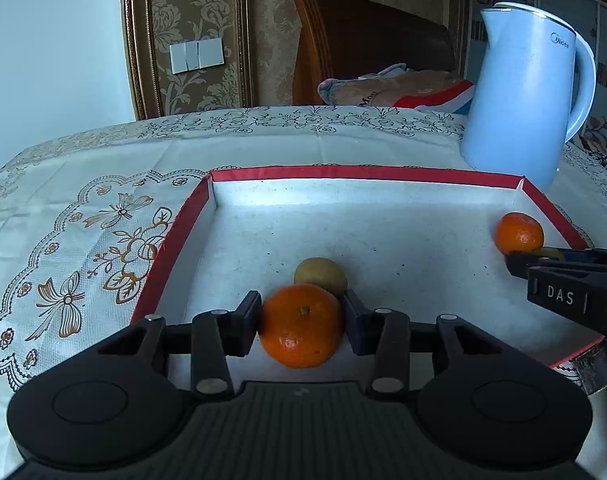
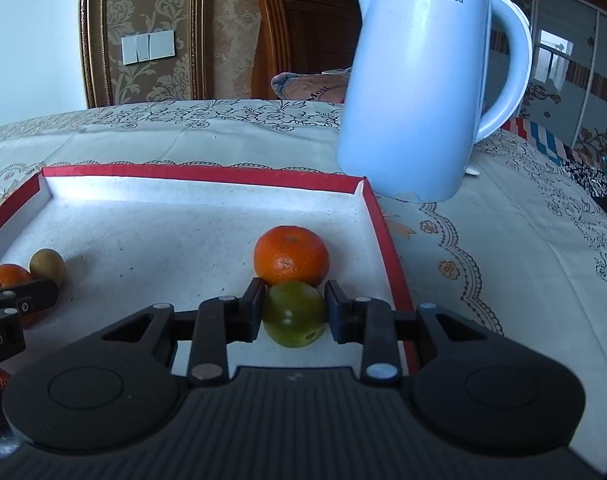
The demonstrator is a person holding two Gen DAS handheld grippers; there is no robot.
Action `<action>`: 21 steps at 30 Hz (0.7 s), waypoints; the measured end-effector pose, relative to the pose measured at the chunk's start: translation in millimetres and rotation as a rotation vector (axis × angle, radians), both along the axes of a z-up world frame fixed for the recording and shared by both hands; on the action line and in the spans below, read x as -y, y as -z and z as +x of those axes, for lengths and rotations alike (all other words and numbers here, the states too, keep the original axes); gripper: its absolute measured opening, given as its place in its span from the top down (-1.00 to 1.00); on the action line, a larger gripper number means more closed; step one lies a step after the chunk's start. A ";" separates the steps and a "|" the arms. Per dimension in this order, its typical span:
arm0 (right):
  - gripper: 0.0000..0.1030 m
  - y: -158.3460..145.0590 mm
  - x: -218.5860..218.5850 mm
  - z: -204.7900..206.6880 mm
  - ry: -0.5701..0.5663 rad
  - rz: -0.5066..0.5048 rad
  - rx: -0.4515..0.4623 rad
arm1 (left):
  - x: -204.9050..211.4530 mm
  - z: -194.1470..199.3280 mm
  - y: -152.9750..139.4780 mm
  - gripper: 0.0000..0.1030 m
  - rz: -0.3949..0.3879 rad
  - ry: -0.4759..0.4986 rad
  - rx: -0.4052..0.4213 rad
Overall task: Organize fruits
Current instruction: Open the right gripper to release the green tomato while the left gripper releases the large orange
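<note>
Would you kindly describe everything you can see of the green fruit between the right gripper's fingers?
The green fruit is round, smooth and slightly glossy, olive-green with a small dimple low on its right side. It sits low over the white floor of the red-rimmed tray, between the fingers of the right gripper, which close on both its sides. An orange mandarin lies right behind it, seemingly touching. Whether it rests on the tray floor cannot be told.

Inside the red-rimmed tray (image 1: pixel 171 240), one orange mandarin (image 1: pixel 301 326) lies near the front with a brownish kiwi (image 1: pixel 320 274) touching it behind. At the right wall, a second mandarin (image 2: pixel 291 255) touches a green fruit (image 2: pixel 294 314) before it.
</note>
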State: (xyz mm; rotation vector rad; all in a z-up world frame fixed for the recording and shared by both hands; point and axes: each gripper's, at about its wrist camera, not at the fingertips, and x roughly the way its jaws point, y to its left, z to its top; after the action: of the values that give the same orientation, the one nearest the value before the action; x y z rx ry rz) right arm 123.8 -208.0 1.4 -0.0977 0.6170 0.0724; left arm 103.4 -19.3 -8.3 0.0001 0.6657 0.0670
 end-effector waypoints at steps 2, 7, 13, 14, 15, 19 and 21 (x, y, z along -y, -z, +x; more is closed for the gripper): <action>0.41 0.4 0.7 -0.3 0.004 0.008 0.001 | 0.7 1.8 1.8 0.16 0.016 -0.001 0.009; 0.40 1.3 -1.5 -1.3 0.007 -0.004 0.012 | 1.0 3.6 2.7 0.16 0.021 -0.005 0.017; 0.17 1.5 -0.8 -2.7 0.019 -0.006 0.018 | -2.1 1.9 2.4 0.10 0.008 -0.011 0.017; 0.07 1.8 -0.6 -3.0 0.021 -0.004 0.018 | -1.9 1.7 2.4 0.03 0.014 -0.018 0.014; -0.03 1.7 -0.4 -3.7 0.020 0.000 0.017 | -2.3 1.1 2.2 0.00 0.014 -0.021 0.017; -0.03 2.0 -1.6 -6.4 0.015 -0.009 0.023 | -3.6 0.0 1.9 -0.02 0.005 -0.022 0.013; -0.15 2.4 -2.2 -7.8 0.017 -0.013 0.027 | -3.8 -0.3 1.6 -0.04 0.006 -0.025 0.013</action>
State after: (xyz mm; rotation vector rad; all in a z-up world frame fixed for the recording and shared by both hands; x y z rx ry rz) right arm 115.9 -205.8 -1.0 -0.1060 0.5917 0.0507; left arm 103.1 -15.5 -10.0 -0.0024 0.6528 0.0930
